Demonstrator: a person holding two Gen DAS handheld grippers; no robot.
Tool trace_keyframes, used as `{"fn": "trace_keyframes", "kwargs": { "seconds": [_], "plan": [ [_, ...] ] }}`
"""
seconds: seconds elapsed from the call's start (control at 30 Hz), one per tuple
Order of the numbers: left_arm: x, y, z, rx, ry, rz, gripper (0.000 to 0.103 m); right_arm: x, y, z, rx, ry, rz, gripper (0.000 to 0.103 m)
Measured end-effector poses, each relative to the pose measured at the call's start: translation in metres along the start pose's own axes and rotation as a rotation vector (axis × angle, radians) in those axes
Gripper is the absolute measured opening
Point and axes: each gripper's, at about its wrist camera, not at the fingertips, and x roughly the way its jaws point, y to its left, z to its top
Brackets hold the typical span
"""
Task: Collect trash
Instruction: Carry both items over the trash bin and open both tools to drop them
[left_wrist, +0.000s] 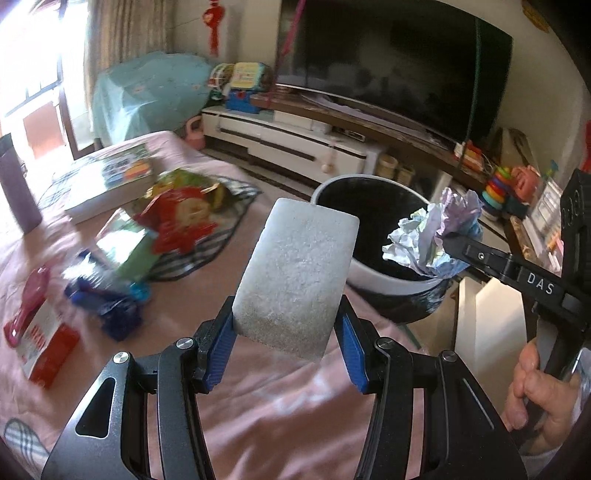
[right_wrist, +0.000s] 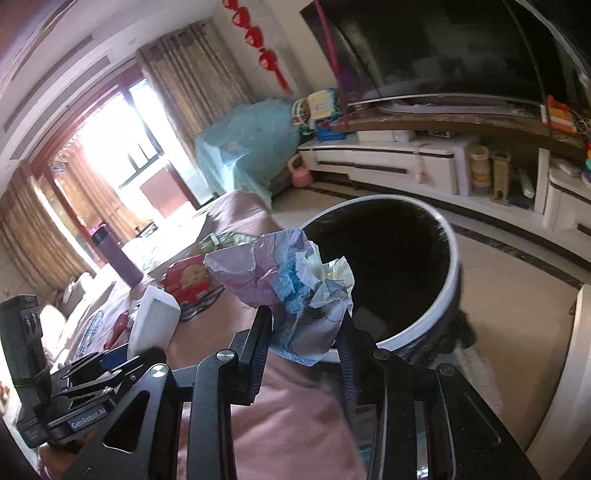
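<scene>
The right gripper (right_wrist: 306, 332) has its fingers clamped on a crumpled paper ball (right_wrist: 295, 284), which bulges up and forward out of the grip. Just ahead of the paper and slightly to its right lies the open mouth of the trash bin (right_wrist: 448, 295), its white rim near the far edge of the pink-covered table (right_wrist: 295, 417); the paper already overlaps the near rim in this view. Judging from that, the right arm is the nearer one and a short forward reach should put the ball over the opening.

The left gripper (left_wrist: 284, 328) holds its blue-padded fingers (left_wrist: 221, 339) clamped on the lower end of a white foam block (left_wrist: 295, 266), whose long axis runs up and away toward the bin (left_wrist: 369, 280). The bin sits ahead and to the right of the block, farther off than from the paper.

The left wrist view alone shows the right gripper from the side, with the ball hanging above the bin's near right rim, and the remaining wrappers (left_wrist: 177, 218) and blue packet (left_wrist: 107, 295) on the table's left part. The right wrist view alone looks into the bin's dark interior.
</scene>
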Motion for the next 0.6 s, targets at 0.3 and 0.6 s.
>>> {"fn": "trace_keyframes", "kwargs": {
  "seconds": [0.3,0.6],
  "plan": [
    [0.024,-0.035,0.028,0.068,0.008,-0.022,0.051,-0.001,-0.025,0.018,0.010,-0.006,-0.035,0.038],
    [0.053,-0.051,0.046,0.075,0.042,-0.045,0.051,0.010,-0.034,0.029,-0.015,0.016,-0.061,0.038]
  ]
}}
